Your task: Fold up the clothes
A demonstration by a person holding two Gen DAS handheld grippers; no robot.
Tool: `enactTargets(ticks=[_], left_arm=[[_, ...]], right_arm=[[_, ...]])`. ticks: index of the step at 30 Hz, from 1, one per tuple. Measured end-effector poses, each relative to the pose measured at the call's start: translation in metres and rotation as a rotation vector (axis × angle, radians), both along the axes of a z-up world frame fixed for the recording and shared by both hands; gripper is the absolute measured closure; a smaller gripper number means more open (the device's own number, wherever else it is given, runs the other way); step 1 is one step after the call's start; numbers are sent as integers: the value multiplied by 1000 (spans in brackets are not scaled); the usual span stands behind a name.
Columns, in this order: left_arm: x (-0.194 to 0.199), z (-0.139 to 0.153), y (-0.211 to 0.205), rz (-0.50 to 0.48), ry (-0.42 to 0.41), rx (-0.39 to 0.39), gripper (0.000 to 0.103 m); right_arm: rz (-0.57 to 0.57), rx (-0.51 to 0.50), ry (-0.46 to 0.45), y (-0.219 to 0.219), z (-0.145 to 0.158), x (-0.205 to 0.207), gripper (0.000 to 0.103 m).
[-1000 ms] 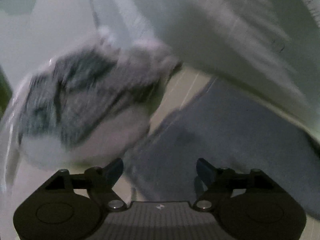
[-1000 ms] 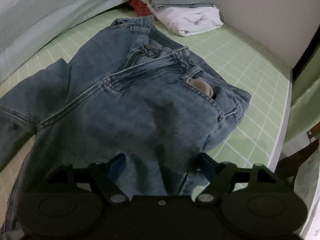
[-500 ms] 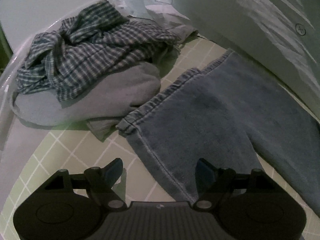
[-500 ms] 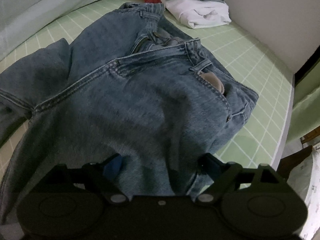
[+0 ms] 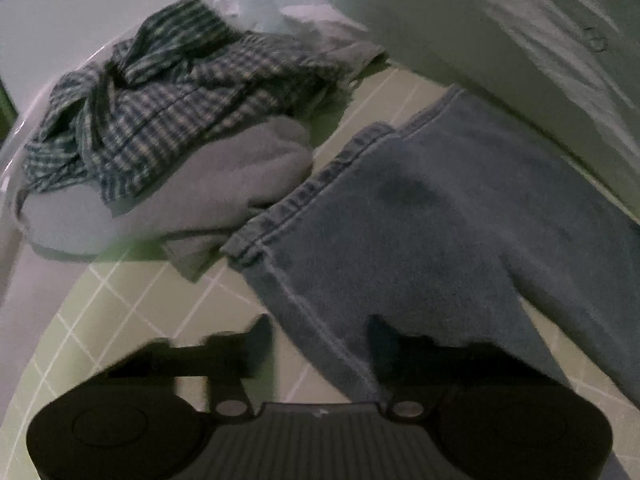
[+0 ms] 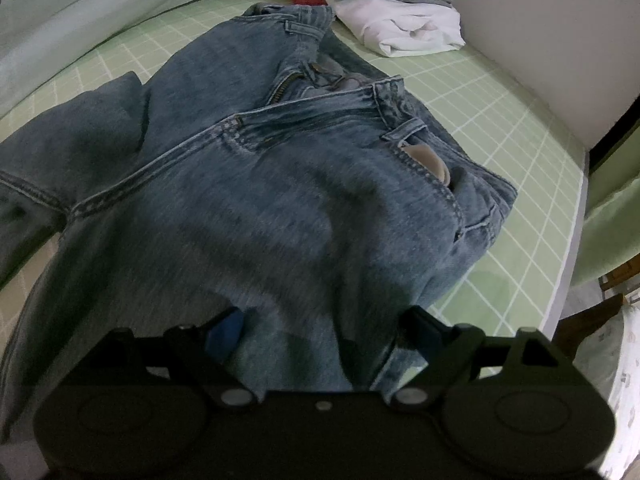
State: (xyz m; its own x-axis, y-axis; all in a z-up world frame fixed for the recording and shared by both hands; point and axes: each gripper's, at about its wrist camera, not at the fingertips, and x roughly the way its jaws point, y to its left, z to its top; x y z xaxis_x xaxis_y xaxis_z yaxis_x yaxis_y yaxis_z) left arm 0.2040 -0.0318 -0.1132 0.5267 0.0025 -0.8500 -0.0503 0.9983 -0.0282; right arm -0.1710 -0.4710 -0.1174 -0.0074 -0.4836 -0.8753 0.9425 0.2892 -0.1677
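Jeans (image 6: pixel 256 200) lie unfolded across the green gridded mat (image 6: pixel 500 128), both my tongs (image 5: pixel 320 344) (image 6: pixel 320 332) spread open above them. Folded stack (image 6: pixel 400 12) done; jeans and crumpled plaid shirt (image 5: pixel 168 92) remain.

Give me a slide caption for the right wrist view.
Open right gripper over jeans on green mat.

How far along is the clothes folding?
Done: a folded stack at the mat's far end. In hand: the jeans lie spread, unfolded; the left gripper is open at a leg hem, the right gripper open over the hip. Left: a crumpled plaid shirt on a gray garment.
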Motion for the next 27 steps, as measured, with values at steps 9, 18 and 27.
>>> enactTargets(ticks=[9, 18, 27], left_arm=[[-39, 17, 52, 96, -35, -59, 97], [-134, 14, 131, 268, 49, 47, 96], [-172, 29, 119, 312, 47, 46, 73]], right_arm=[[-3, -3, -48, 3, 5, -8, 14], [20, 42, -165, 11, 5, -31, 15], [46, 74, -288, 4, 14, -67, 15]])
